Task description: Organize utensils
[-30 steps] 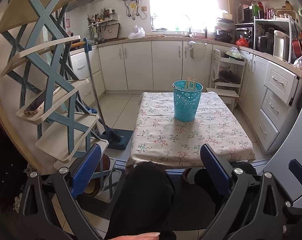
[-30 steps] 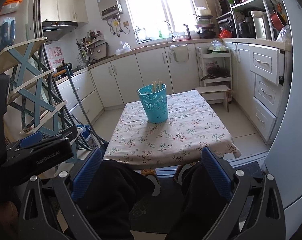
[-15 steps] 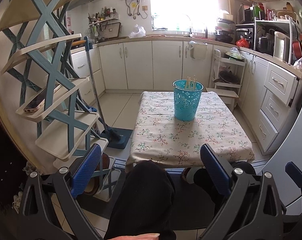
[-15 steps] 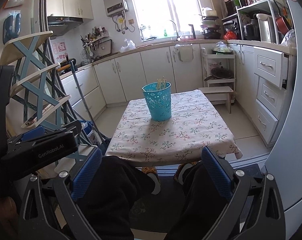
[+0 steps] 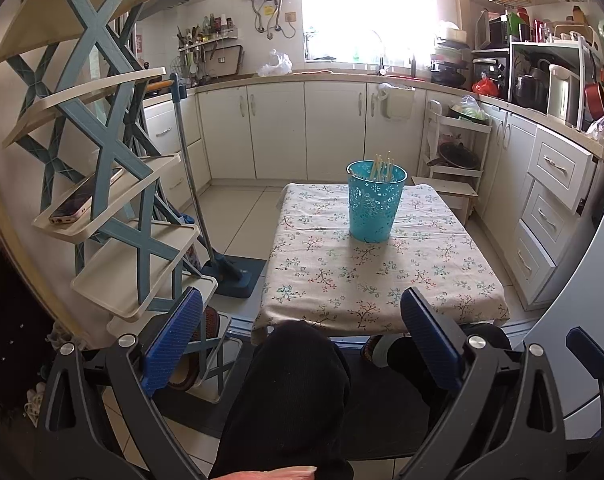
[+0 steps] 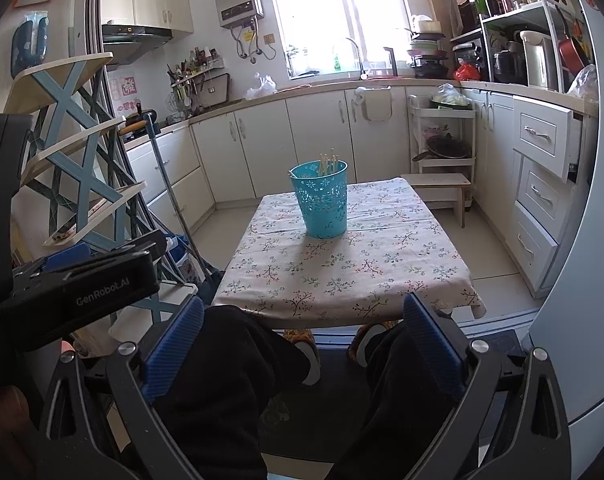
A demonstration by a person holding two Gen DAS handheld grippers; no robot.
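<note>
Chopsticks [image 5: 383,165], pale wood, stand upright in a teal perforated basket [image 5: 374,208]; only their tips clear the rim. A thin darker piece leans against the basket's left rim (too small to tell what it is). The basket sits on a low table [image 5: 378,276] covered with a floral cloth, toward the far half, roughly centred left to right. Nothing else lies on the cloth.

Left gripper [image 5: 302,336]: blue-padded fingers spread wide, empty, held low and well short of the table's near edge. Between the fingers, the person's dark-trousered knee [image 5: 297,380]. Right gripper [image 6: 302,344]: also spread wide and empty, at about the same height, over both knees; slippered feet show under the table edge. In the right wrist view the left gripper's black body [image 6: 77,300] (marked "GenRobot.AI") fills the left side, so the two tools sit side by side, near each other.

Surroundings: a blue-and-cream tiered rack [image 5: 101,184] stands left of the table, a phone [image 5: 81,200] lying on one of its middle shelves. A flat mop [image 5: 205,216] leans beside the rack, head on the tiled floor. White cabinets run along the back and right walls under a bright window; a small wooden step stool [image 6: 442,188] stands just beyond the table's far right corner. A cluttered shelf unit sits on the right counter.
</note>
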